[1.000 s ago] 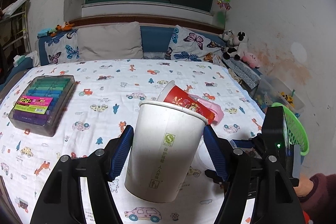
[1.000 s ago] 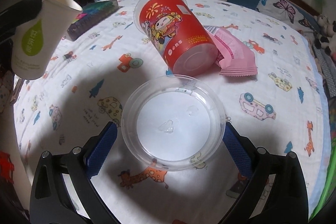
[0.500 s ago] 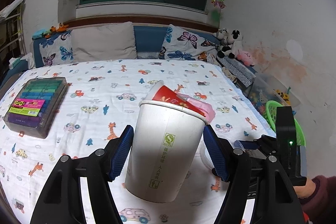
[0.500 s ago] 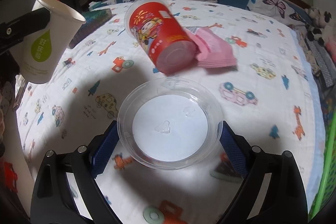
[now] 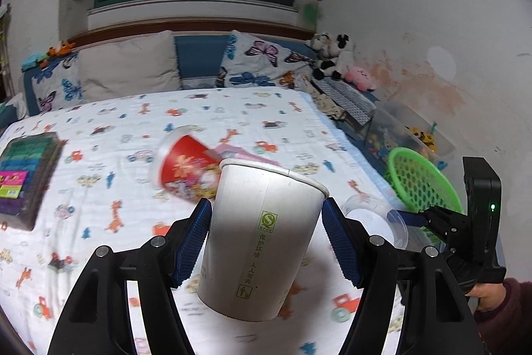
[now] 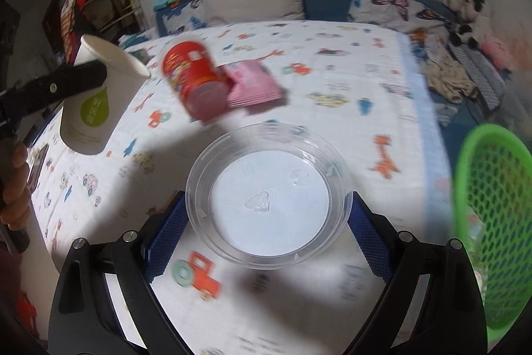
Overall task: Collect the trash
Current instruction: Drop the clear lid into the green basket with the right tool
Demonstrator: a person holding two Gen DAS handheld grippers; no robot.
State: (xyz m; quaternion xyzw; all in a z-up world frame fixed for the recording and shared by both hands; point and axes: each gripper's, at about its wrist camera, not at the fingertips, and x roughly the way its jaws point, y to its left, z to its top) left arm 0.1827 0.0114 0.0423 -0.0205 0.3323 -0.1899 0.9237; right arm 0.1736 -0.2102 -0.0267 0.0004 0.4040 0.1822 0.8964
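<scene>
A white paper cup (image 5: 262,242) with green print hangs tilted above the bed, and my left gripper (image 5: 265,208) is shut on its sides. My right gripper (image 6: 267,198) is shut on a clear round plastic lid (image 6: 269,188), held flat above the sheet; the lid (image 5: 375,222) also shows at the right of the left wrist view. A red printed cup (image 6: 196,82) lies on its side on the bed, touching a pink packet (image 6: 252,85). A green mesh basket (image 6: 492,215) stands off the bed's right edge, just right of the lid.
The bed has a cartoon-print sheet (image 5: 133,122). A box of coloured pens (image 5: 23,175) lies at its left. Pillows (image 5: 129,69) and plush toys (image 5: 329,62) line the back, and a clear storage box (image 5: 409,135) sits by the right wall. A hand (image 6: 15,188) holds the left gripper.
Both grippers have swung to the right with the cup and the lid, the right one lifting slightly. The green basket has come closer in both views; the red cup and pink packet drift left.
</scene>
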